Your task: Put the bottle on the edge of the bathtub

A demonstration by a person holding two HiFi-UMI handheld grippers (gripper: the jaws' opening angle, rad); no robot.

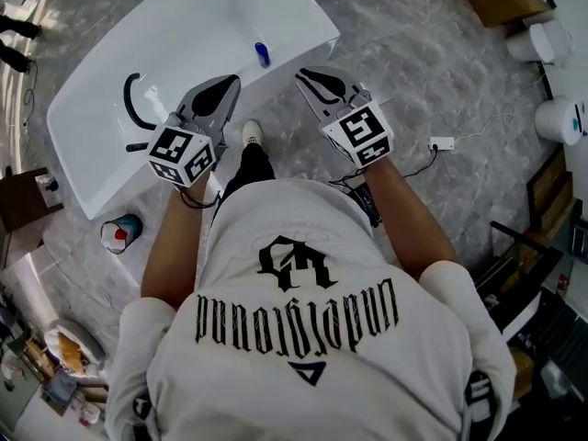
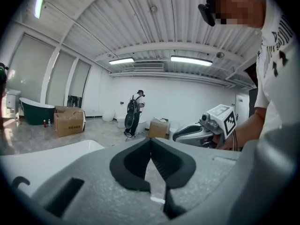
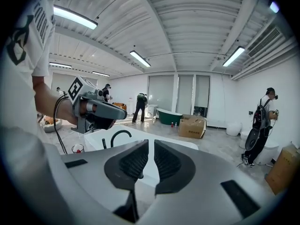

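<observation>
The blue bottle (image 1: 262, 53) sits on the bathtub's (image 1: 101, 168) rim near its right end, as far as I can tell. My left gripper (image 1: 223, 88) has its jaws pressed together; my right gripper (image 1: 310, 77) has a narrow gap. Both are empty. I'd back off high, clear of that rim.

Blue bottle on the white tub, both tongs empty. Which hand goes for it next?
Right, narrowly. Both sit about equally near the bottle, but the right tongs stand slightly apart with the tub dead ahead in their view. The left tongs are shut and have the tub off to one side.
</observation>
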